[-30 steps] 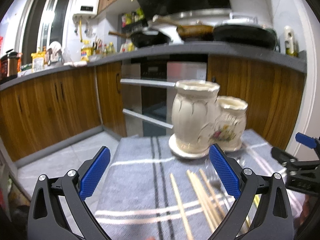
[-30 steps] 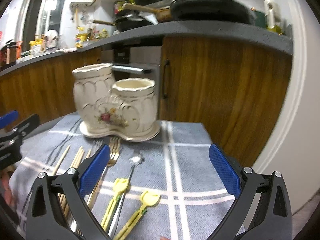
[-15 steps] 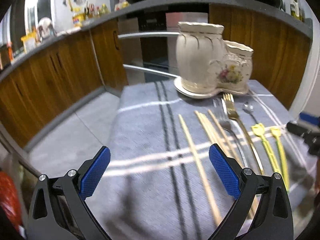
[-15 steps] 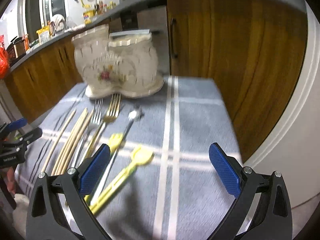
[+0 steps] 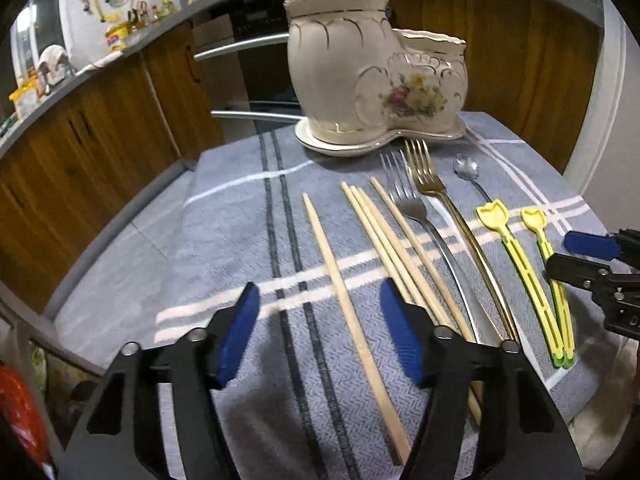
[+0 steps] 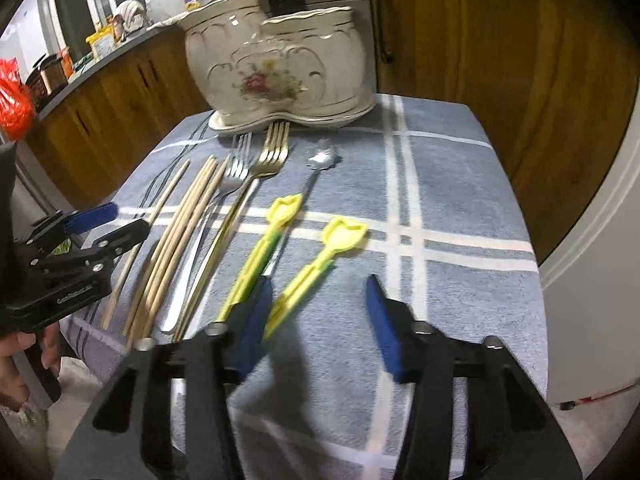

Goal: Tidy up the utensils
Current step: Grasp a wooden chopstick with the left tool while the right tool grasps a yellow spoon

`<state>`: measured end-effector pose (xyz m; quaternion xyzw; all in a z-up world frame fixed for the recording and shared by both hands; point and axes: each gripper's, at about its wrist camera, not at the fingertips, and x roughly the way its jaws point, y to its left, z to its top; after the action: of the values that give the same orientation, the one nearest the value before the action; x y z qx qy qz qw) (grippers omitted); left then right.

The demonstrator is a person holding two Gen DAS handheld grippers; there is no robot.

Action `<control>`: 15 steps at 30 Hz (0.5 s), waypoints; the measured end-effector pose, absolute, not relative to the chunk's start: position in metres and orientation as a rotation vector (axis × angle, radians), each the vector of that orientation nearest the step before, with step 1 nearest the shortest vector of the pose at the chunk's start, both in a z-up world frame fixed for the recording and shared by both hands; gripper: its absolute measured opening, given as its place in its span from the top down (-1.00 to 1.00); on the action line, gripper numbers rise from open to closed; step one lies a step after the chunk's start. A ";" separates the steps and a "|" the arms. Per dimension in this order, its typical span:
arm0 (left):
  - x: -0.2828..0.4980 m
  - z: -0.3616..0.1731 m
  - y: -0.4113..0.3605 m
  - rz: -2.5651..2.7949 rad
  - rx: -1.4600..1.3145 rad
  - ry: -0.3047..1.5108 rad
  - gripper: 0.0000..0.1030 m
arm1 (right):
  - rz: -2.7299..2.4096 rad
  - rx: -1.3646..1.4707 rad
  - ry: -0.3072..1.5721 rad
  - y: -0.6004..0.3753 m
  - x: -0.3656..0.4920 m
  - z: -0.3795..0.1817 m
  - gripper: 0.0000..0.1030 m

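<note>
A cream two-pot ceramic holder [image 5: 360, 80] [image 6: 280, 60] stands at the far end of the blue-grey cloth. In front of it lie a lone chopstick [image 5: 340, 280], a bunch of chopsticks [image 5: 384, 232] [image 6: 180, 232], a silver fork [image 5: 412, 208], a gold fork [image 5: 432, 184], a small spoon [image 5: 466, 166] and two yellow tulip-headed utensils [image 5: 516, 252] [image 6: 320, 264]. My left gripper [image 5: 320, 332] [image 6: 116, 222] is closing, and the lone chopstick runs between its jaws untouched. My right gripper [image 6: 318, 320] [image 5: 572, 256] is closing just above the right yellow utensil's handle, with its pads not on it.
The cloth [image 5: 240, 220] covers a small table, with floor off its left edge [image 5: 132, 240]. Wooden cabinets [image 6: 500, 80] and an oven [image 5: 248, 80] stand behind. A white wall edge [image 6: 592, 280] is on the right. A hand [image 6: 16, 352] holds the left gripper.
Both grippers have tipped downward and sunk toward the table, bringing the utensils into fuller view. Both pairs of jaws have narrowed from wide open.
</note>
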<state>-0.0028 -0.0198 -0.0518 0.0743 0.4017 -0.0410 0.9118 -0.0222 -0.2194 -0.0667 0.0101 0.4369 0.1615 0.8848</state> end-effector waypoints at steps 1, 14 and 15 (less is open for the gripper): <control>-0.003 -0.053 -0.020 -0.089 0.152 0.834 -0.09 | 0.334 0.005 0.909 -0.216 -0.022 -0.067 0.23; 0.022 -0.057 -0.016 -0.129 0.117 0.893 0.34 | 0.357 -0.117 0.956 -0.209 0.013 -0.067 0.79; 0.024 -0.056 -0.016 -0.134 0.119 0.901 0.34 | 0.371 -0.117 0.970 -0.212 0.015 -0.066 0.80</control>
<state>0.0244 -0.0162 -0.0565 0.0575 0.4348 -0.0647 0.8964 0.0148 -0.2118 -0.0664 -0.0558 0.4632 0.1771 0.8666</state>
